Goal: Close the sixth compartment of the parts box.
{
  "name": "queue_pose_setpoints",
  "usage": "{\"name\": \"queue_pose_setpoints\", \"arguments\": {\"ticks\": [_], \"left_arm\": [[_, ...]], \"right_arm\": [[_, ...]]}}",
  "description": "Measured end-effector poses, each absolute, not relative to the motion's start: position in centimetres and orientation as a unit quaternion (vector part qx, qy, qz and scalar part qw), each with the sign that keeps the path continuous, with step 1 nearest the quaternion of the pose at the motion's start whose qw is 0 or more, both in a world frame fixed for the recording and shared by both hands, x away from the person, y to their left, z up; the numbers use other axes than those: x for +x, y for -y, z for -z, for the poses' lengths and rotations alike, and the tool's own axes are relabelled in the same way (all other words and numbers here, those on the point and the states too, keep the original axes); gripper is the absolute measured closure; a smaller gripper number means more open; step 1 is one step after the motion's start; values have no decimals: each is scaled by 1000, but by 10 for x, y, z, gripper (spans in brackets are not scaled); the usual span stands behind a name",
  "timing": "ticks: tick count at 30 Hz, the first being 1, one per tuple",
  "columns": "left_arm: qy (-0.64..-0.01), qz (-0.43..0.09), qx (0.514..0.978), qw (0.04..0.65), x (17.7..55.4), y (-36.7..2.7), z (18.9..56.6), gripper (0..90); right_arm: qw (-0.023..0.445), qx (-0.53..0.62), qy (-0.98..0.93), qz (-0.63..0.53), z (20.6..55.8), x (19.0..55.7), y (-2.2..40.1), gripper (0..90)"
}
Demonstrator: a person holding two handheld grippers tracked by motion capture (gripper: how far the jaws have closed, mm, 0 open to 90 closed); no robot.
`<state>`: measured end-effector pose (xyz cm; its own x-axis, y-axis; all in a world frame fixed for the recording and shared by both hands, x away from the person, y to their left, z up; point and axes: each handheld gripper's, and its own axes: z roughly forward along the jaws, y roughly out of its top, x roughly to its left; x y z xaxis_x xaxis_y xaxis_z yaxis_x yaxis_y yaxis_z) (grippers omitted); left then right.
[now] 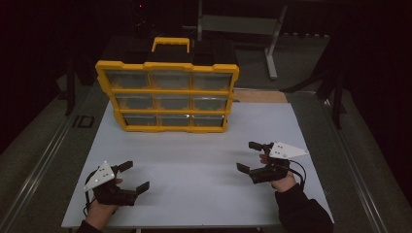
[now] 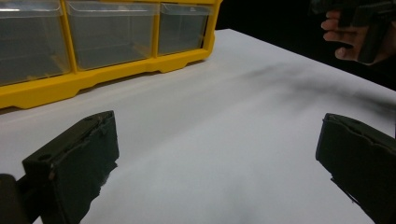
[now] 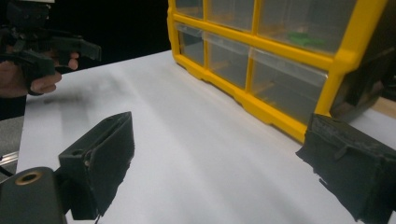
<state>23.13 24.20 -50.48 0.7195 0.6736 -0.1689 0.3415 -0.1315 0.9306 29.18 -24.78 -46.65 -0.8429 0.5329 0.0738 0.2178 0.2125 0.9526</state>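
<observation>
A yellow organizer case point(image 1: 167, 95) with clear drawers in three rows stands upright at the back of the white table point(image 1: 194, 170); its drawers point(image 2: 109, 32) point(image 3: 285, 81) face me. One upper drawer holds something green point(image 3: 306, 38). My left gripper point(image 1: 134, 176) rests near the front left corner, open, nothing between its jaws. My right gripper point(image 1: 248, 156) hovers at the front right, open and empty too. In the left gripper view the jaws stand far apart over bare table point(image 2: 217, 154); the right gripper view shows the same point(image 3: 215, 172).
The case has a yellow carry handle point(image 1: 170, 42) on top. A grey metal stand point(image 1: 243, 26) sits on the floor behind the table. A brown strip point(image 1: 260, 96) lies at the table's back right edge. The other hand with its gripper point(image 3: 39, 51) appears at far left.
</observation>
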Motion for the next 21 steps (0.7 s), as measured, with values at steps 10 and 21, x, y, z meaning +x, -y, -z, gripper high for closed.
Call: {"name": "queue_pose_setpoints", "arguments": {"ticks": [10, 21], "left_arm": [[-345, -148, 738, 562, 231, -242, 505, 0], [-344, -148, 737, 562, 231, -242, 505, 0]], "right_arm": [[130, 254, -770, -570, 484, 279, 263, 93], [129, 259, -774, -563, 499, 268, 270, 93]]}}
